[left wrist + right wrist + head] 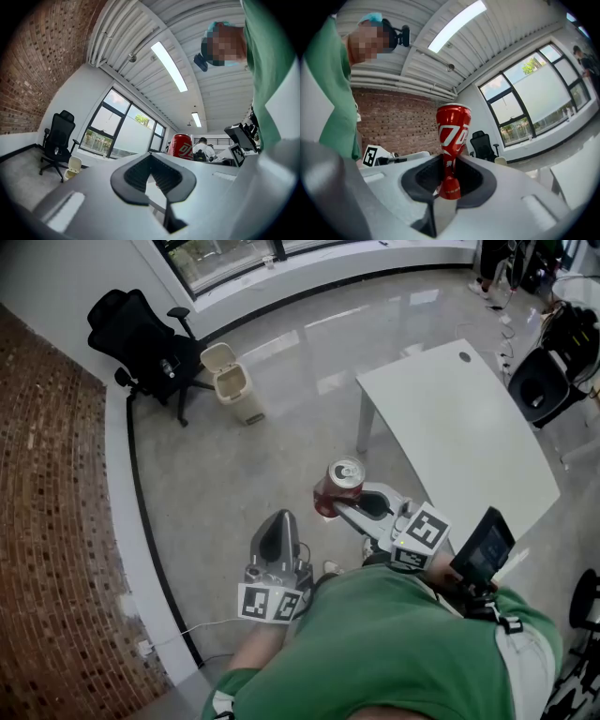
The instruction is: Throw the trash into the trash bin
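Note:
A red soda can (339,487) stands upright in my right gripper (330,507), held above the grey floor near the white table's corner. In the right gripper view the can (452,136) is dented where the jaws of the right gripper (449,180) are shut on its lower part. My left gripper (279,521) hangs lower left of the can, jaws together with nothing in them. The left gripper view shows its jaws (154,180) closed and the can (182,145) beyond. The cream trash bin (236,382), lid up, stands far ahead on the floor beside the office chair, also seen as the bin (73,165).
A black office chair (141,343) stands against the wall left of the bin. A white table (459,427) fills the right side, with another black chair (542,381) behind it. The brick wall (47,521) runs along the left. Open grey floor lies between me and the bin.

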`<state>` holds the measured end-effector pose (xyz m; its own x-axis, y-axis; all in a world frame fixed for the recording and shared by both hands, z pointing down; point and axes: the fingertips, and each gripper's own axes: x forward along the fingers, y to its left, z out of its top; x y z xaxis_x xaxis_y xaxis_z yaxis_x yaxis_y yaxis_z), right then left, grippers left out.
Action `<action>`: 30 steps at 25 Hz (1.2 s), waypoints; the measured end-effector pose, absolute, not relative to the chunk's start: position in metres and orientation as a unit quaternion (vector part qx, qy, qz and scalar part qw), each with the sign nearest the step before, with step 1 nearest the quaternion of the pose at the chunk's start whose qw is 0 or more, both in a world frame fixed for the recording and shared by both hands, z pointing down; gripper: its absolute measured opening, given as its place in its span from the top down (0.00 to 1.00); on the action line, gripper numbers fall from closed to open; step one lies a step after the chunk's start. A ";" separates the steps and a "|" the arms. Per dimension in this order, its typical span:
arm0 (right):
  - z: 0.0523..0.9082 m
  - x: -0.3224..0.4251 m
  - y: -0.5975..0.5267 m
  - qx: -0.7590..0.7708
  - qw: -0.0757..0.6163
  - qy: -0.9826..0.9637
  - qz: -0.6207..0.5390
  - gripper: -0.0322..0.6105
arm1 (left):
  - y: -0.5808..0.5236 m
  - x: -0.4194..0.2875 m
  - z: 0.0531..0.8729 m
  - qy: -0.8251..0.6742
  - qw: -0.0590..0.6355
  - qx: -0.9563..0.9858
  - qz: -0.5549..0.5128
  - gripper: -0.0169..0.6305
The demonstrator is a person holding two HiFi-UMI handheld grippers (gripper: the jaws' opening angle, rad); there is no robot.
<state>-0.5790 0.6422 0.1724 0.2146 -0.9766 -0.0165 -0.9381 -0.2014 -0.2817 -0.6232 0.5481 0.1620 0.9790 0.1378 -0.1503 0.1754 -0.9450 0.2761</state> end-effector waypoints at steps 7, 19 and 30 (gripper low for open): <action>0.183 -0.583 0.621 -0.792 0.012 0.607 -0.068 0.84 | 0.542 -0.624 0.172 0.063 0.103 0.992 -0.043 0.96; 0.193 -0.596 0.580 -0.789 0.006 0.608 -0.087 0.84 | 0.503 -0.645 0.179 0.055 0.110 0.991 -0.044 0.96; 0.199 -0.603 0.566 -0.802 -0.003 0.591 -0.089 0.84 | 0.482 -0.652 0.181 0.060 0.123 0.990 -0.042 0.96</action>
<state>-0.6025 0.5662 0.1993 0.2861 -0.9469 0.1468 -0.9480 -0.3020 -0.1008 -0.6516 0.4820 0.1811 0.9891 0.1092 -0.0986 0.1301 -0.9625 0.2382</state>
